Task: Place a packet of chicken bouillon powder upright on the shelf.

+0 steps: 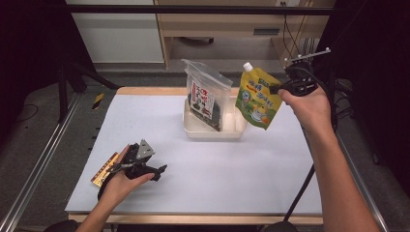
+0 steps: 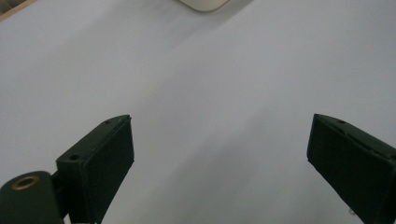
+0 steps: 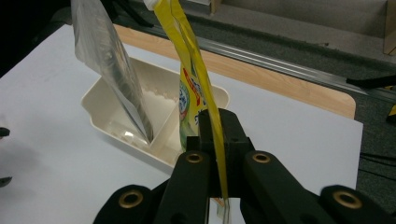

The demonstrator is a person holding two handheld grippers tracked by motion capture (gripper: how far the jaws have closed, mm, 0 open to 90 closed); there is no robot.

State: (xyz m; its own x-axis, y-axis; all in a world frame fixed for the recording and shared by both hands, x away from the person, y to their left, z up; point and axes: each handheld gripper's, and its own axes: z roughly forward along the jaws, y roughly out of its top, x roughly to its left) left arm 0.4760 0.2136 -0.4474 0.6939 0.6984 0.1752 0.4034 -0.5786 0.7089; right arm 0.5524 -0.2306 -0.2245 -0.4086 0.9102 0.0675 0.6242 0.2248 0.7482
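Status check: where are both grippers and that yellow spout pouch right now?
Right gripper shut on yellow pouch, held above tray. Left gripper open, resting on table. Seaweed bag standing in tray beside it.

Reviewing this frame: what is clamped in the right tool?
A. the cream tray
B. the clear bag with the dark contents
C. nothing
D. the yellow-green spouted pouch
D: the right tool is shut on the edge of the yellow-green spouted pouch, which hangs lifted beside the cream tray.
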